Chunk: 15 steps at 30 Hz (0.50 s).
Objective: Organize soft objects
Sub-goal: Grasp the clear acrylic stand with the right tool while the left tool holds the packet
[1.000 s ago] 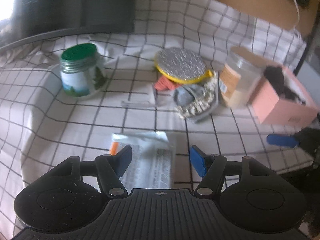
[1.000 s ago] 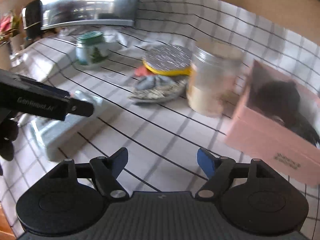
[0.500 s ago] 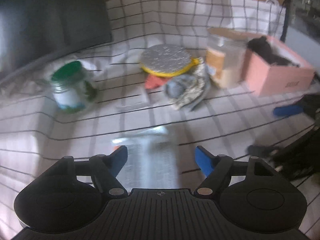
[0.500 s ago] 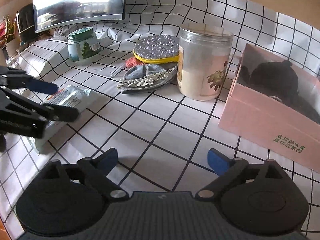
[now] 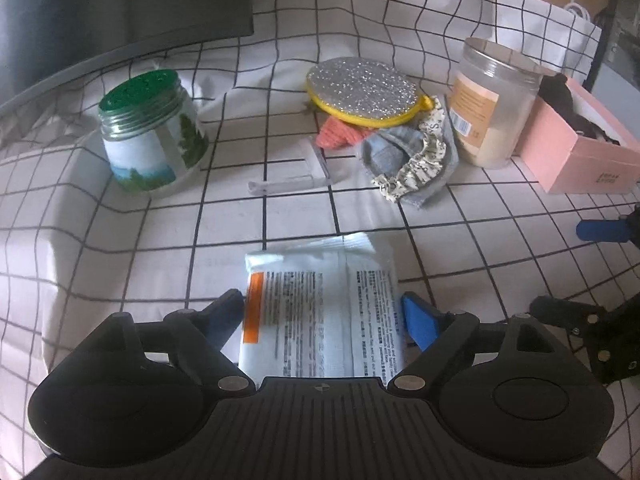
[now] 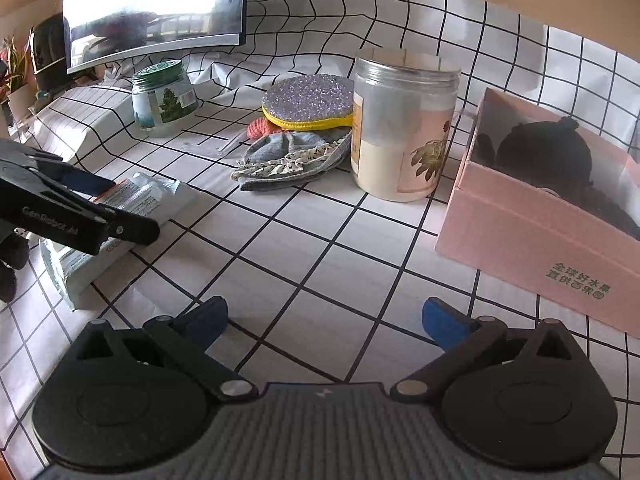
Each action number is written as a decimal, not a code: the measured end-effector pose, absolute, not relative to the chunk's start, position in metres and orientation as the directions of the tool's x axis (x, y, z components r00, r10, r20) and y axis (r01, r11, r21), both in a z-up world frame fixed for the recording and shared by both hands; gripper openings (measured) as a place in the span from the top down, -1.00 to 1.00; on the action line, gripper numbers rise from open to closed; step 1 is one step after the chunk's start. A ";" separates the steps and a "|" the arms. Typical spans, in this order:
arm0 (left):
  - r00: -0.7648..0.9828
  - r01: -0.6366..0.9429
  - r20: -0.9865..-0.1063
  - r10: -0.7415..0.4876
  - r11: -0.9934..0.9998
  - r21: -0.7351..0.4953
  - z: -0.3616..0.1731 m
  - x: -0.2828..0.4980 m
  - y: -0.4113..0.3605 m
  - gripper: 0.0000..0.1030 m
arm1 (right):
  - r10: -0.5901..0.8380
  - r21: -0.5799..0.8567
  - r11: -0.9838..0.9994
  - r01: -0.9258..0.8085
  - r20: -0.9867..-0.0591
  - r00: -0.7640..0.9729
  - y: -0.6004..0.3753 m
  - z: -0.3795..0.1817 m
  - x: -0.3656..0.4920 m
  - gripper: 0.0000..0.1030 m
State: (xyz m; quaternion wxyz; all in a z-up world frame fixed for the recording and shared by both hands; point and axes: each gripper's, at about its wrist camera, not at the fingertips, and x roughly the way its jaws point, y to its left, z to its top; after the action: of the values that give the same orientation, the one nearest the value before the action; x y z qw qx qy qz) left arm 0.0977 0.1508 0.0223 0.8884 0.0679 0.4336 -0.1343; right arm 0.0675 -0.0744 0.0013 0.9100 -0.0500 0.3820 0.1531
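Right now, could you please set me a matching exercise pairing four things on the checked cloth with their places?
Things:
1. green-lidded jar
2. glitter pouch
3. wipes pack
4. pink box

Places:
A. between the open left hand-held gripper's fingers
B. far right, past the tall jar
C. on the pile of soft cloth items
D. far left, near the monitor

Pairs: 1-D, 2-C, 3-A, 4-B
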 end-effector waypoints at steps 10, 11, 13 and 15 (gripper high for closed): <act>0.586 0.287 -0.787 -0.192 0.958 -0.020 0.025 0.095 0.156 -0.60 | 0.229 0.023 0.949 -0.314 -0.736 0.637 -0.073 0.003 0.071 -1.00; 0.588 0.284 -0.785 -0.198 0.958 -0.029 0.025 0.093 0.158 -0.59 | 0.231 0.023 0.948 -0.318 -0.739 0.633 -0.073 0.004 0.071 -1.00; 0.592 0.276 -0.778 -0.210 0.960 -0.048 0.025 0.091 0.162 -0.59 | 0.228 0.022 0.947 -0.320 -0.748 0.623 -0.071 0.005 0.072 -1.00; 0.593 0.263 -0.776 -0.216 0.962 -0.067 0.026 0.089 0.166 -0.59 | 0.220 0.021 0.949 -0.315 -0.759 0.613 -0.069 0.006 0.074 -1.00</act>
State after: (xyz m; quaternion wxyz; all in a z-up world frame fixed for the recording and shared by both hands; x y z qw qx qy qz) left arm 0.0886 0.1657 0.0259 0.8921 0.0274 0.4306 -0.1343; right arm 0.0735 -0.0693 0.0062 0.8963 -0.0570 0.4137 0.1492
